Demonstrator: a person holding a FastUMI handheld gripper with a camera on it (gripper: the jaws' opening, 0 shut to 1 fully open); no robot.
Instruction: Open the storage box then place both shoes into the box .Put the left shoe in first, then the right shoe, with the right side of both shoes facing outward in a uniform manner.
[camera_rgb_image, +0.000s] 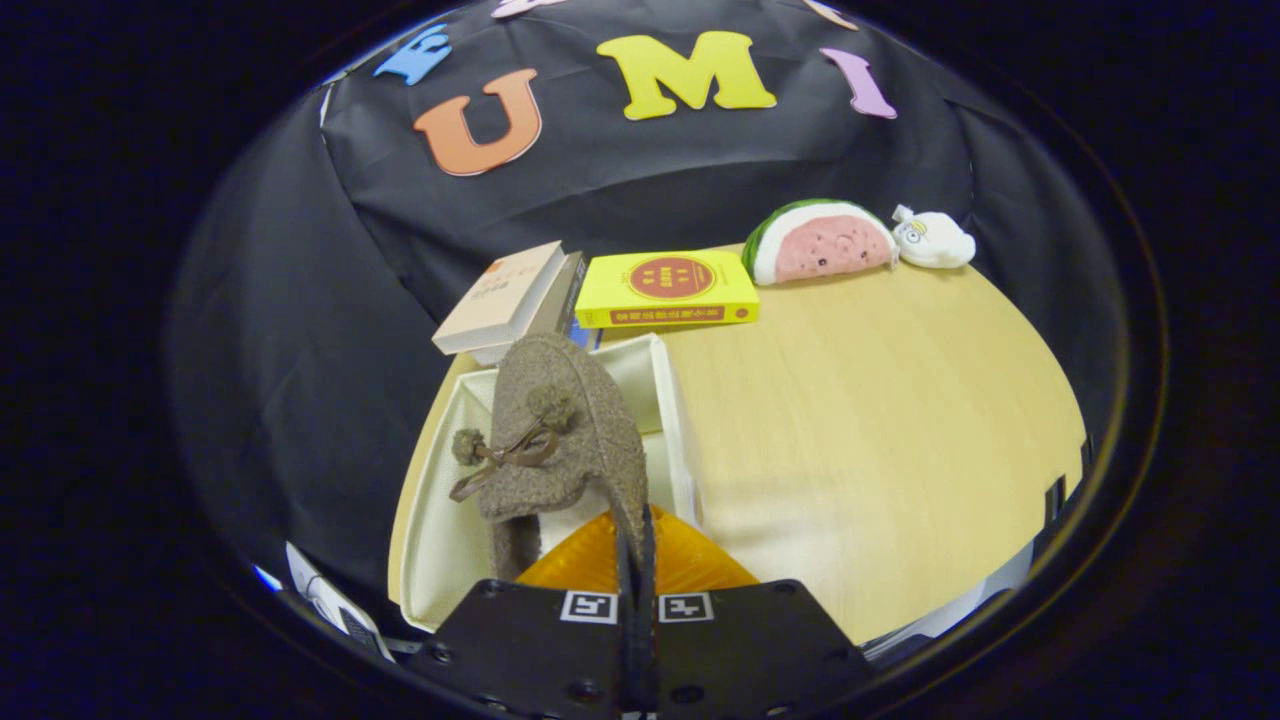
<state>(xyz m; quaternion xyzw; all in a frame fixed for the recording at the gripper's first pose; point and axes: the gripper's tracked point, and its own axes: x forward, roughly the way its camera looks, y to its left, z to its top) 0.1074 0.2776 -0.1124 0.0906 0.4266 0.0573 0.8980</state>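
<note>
Brown felt shoe (560, 430) with pom-pom laces hangs over the open white storage box (678, 400), its edge pinched between the gripper (634, 545) fingers. Books (668, 288) lie beyond; a watermelon plush (820, 242) farther right on the wooden table (880, 420).

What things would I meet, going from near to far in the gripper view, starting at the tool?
tool, shut on the brown shoe → white storage box under the shoe → yellow book → watermelon plush
</note>
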